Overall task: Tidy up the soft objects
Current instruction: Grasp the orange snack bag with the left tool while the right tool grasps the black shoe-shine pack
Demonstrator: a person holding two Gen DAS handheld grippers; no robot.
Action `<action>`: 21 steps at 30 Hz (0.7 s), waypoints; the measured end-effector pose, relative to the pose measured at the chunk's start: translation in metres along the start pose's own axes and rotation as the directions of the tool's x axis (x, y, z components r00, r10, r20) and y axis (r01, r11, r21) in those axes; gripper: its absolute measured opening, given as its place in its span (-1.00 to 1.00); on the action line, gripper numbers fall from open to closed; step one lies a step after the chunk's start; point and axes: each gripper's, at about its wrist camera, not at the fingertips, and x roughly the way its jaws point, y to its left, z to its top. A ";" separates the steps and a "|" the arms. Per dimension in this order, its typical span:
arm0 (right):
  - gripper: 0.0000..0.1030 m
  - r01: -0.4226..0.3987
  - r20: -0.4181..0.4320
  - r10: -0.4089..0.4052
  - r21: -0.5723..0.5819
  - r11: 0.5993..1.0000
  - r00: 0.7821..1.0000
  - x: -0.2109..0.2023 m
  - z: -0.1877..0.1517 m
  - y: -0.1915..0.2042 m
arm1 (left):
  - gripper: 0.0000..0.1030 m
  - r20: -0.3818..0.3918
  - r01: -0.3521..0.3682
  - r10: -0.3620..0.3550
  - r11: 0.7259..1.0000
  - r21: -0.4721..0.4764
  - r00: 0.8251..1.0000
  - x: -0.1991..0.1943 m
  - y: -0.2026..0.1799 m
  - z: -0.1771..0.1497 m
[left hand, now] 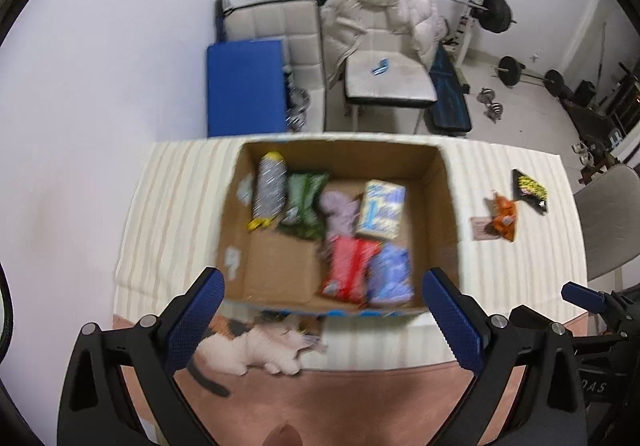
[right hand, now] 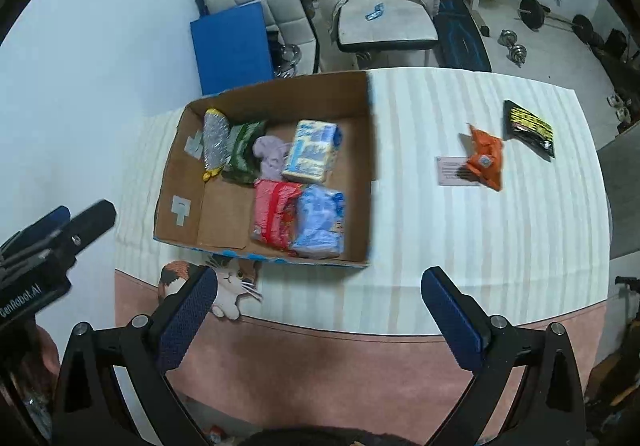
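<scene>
An open brown cardboard box (right hand: 362, 165) sits on the cream striped tablecloth (right hand: 460, 246), and it looks to serve as the collecting bin: six soft packets lie flat inside, side by side in two rough rows. At the back are a silver-and-yellow pouch (right hand: 215, 139), a green crinkled pouch (right hand: 244, 149), a lilac soft bundle (right hand: 272, 157) and a yellow-and-blue wrapped pack (right hand: 312, 155); in front of them, a red plastic packet (right hand: 276, 215) touches a pale blue plastic packet (right hand: 320, 224). The near-left part of the box floor is bare, so there seems to be room for more.

Both tools hover above the near table edge, empty. The left gripper (left hand: 324, 310) has its jaws spread wide with nothing between them, and the right gripper (right hand: 318, 312) is likewise wide apart and holding nothing.

Still outside the box are an orange crumpled packet (right hand: 486, 157), lying partly on a pale printed card (right hand: 452, 171), and a black-and-yellow flat pouch (right hand: 530, 127) just beyond it — both well to the right of the box. A white-and-calico plush cat (right hand: 228, 286) lies against the box's near wall, just under the right gripper's left finger.

Nothing blocks the reach to the orange packet, though the box's tall right wall stands between it and the bin — a lift over that wall would likely be needed.
</scene>
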 end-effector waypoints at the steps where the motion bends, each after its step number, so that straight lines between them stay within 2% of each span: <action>1: 1.00 0.011 0.001 -0.011 0.000 1.000 1.000 -0.004 0.003 -0.013 | 0.97 0.000 0.005 -0.005 1.000 0.011 1.000 0.002 -0.014 0.005; 5: 1.00 0.097 -0.014 -0.097 -0.028 0.995 0.995 -0.010 0.024 -0.079 | 0.97 -0.071 0.100 -0.096 0.994 0.051 0.993 0.033 -0.084 0.025; 7: 1.00 0.173 -0.041 -0.176 -0.068 0.983 0.984 -0.007 0.038 -0.115 | 0.97 -0.112 0.140 -0.133 0.988 0.059 0.985 0.054 -0.118 0.033; 11: 1.00 0.217 -0.095 -0.235 -0.167 0.962 0.967 0.007 0.069 -0.173 | 0.97 -0.243 0.245 -0.229 0.969 0.037 0.943 0.115 -0.190 0.044; 15: 1.00 0.248 -0.150 -0.300 -0.291 0.924 0.942 0.043 0.105 -0.228 | 0.97 -0.313 0.267 -0.249 0.963 0.017 0.917 0.168 -0.243 0.049; 17: 1.00 0.256 -0.147 -0.328 -0.370 0.893 0.933 0.062 0.118 -0.244 | 0.97 -0.327 0.263 -0.243 0.965 0.019 0.913 0.188 -0.261 0.051; 19: 1.00 0.273 -0.145 -0.379 -0.471 0.839 0.914 0.089 0.132 -0.260 | 0.97 -0.346 0.255 -0.231 0.967 0.024 0.909 0.211 -0.278 0.052; 21: 1.00 0.259 -0.181 -0.399 -0.515 0.817 0.899 0.119 0.145 -0.279 | 0.97 -0.363 0.246 -0.220 0.969 0.027 0.905 0.231 -0.289 0.051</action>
